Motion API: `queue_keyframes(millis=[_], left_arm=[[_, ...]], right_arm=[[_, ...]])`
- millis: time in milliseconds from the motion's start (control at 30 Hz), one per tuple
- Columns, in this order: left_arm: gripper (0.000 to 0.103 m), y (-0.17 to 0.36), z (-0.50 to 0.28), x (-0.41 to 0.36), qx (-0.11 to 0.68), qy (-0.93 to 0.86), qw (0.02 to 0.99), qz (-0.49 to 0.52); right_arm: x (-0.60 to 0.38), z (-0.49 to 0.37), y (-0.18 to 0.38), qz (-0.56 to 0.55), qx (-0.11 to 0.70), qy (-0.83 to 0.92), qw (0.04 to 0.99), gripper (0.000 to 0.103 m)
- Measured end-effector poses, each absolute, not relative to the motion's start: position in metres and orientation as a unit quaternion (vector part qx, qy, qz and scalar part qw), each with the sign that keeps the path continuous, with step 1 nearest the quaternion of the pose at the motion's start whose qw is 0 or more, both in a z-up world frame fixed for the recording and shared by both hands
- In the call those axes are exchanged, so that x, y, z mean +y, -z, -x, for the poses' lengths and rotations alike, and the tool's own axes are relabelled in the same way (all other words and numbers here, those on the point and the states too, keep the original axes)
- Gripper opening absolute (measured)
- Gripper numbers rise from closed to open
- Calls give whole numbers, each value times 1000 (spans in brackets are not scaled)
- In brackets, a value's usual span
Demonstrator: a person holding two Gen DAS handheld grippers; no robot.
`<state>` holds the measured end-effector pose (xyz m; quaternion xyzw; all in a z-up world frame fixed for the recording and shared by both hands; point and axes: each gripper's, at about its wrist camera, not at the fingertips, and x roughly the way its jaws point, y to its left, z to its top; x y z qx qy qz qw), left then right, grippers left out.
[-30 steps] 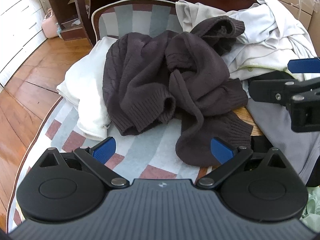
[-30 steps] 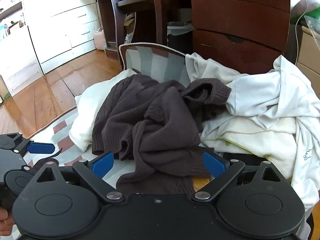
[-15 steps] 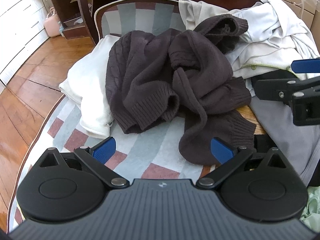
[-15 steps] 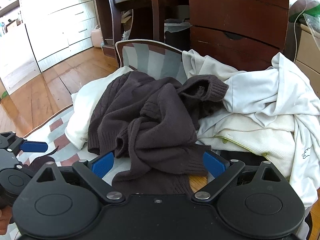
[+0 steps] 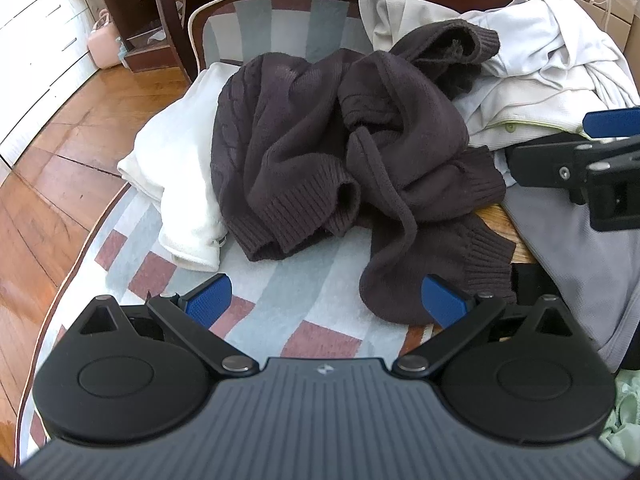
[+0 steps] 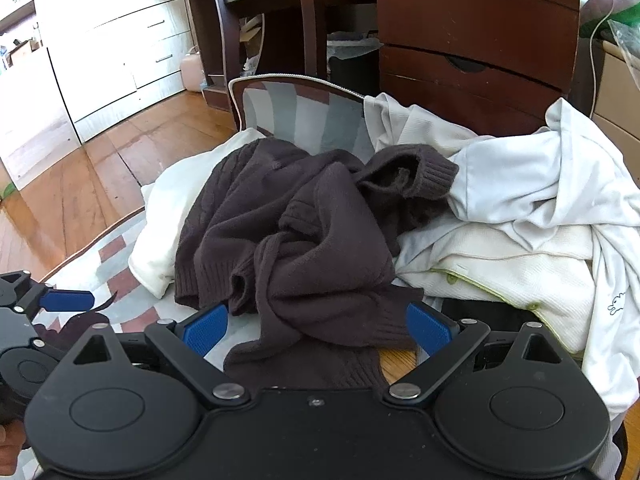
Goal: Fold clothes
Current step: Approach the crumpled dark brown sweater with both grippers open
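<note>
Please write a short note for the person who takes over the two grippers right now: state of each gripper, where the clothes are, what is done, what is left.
Left gripper: open, empty, in front of the pile.
Right gripper: open, empty, jaws at either side of the near edge of the dark brown sweater, not closed on it.
The sweater lies crumpled on the striped mat, partly over a white garment; more white clothes are heaped to its right.
Done: nothing folded yet.
Left: spread the sweater flat, fold it, then the others.

bright daylight from the left, glare on the wooden floor (image 5: 60,168), sharp focus, strong fisheye bending at edges
</note>
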<state>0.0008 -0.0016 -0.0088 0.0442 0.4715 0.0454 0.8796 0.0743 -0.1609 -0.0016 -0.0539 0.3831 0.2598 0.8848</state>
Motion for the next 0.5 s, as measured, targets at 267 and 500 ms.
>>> queue_keyframes(millis=[267,500], left_arm=[[103,10,-1,0,475,-47,878,-42],[103,12,-2,0,479,-52,875,-40]], right_arm=[[-163,-79,2,53,388,-249,886,98],[-166,-82,6,43,397,-251,882,98]])
